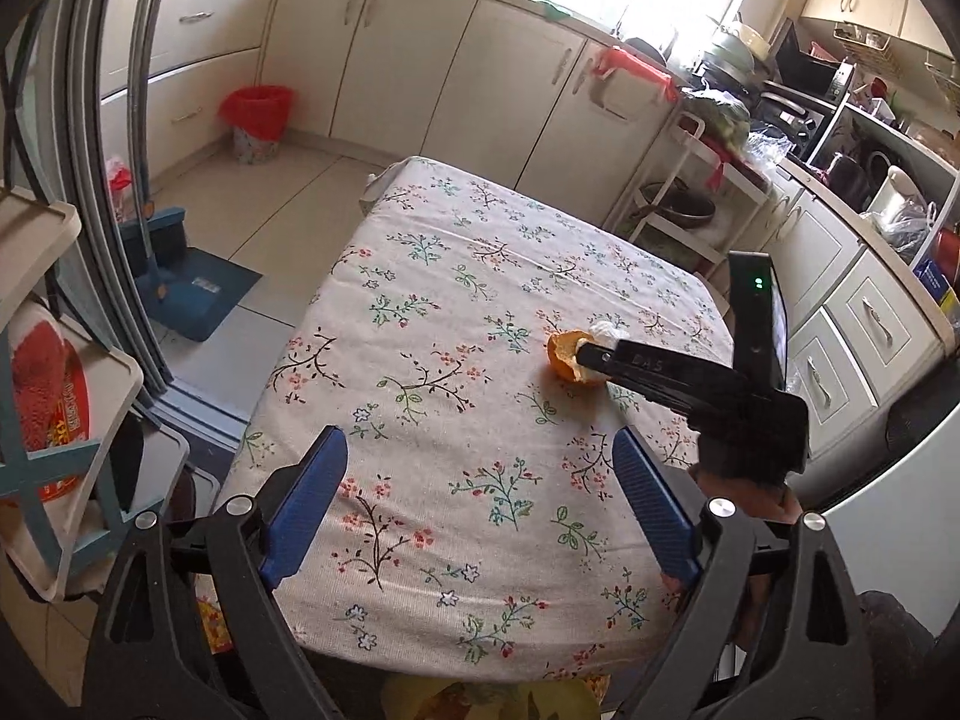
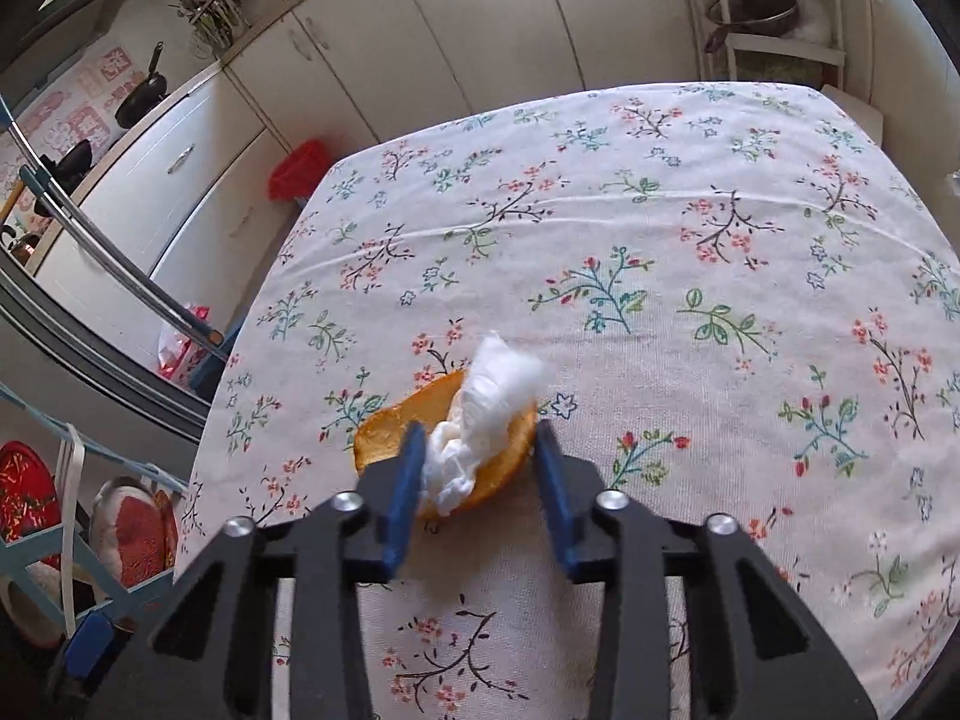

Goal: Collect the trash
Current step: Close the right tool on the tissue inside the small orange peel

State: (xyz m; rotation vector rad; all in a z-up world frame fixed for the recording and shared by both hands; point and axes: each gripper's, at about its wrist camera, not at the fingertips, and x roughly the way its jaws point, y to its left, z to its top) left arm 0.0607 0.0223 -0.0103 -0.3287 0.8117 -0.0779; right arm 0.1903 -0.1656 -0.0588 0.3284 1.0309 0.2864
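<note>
Left wrist view: I see my left gripper [image 1: 480,492] held above the near edge of the bench [image 1: 420,240], its two blue pads spread wide with nothing between them. The bench carries a pale floral tablecloth [image 1: 456,300]. Near the right edge of the bench sits the orange peel [image 1: 567,357], a cupped piece with a bright orange outer skin and a ragged pale rim. A bit of white tissue [image 1: 607,331] shows just behind it. My right gripper [image 1: 591,360] reaches in from the right, its black fingers meeting the peel. From this angle I cannot tell how far apart they are. On the floor beyond the far left corner of the bench stands a waste bin [image 1: 258,120] lined with a red bag. A blue dustpan [image 1: 198,294] lies on the floor to the left of the bench.

Right wrist view: I see the right gripper [image 2: 480,468] partly open, its blue pads flanking the peel [image 2: 384,429]. The left pad lies against the crumpled tissue [image 2: 480,414] inside the peel. The right pad stands at the peel's outer rim, and I cannot tell whether it touches. The peel rests on the cloth like a shallow bowl. The tissue, wrinkled and white, fills its hollow and sticks up past the far rim. The bin [image 2: 297,171] shows beyond the far left corner of the bench [image 2: 660,210].
</note>
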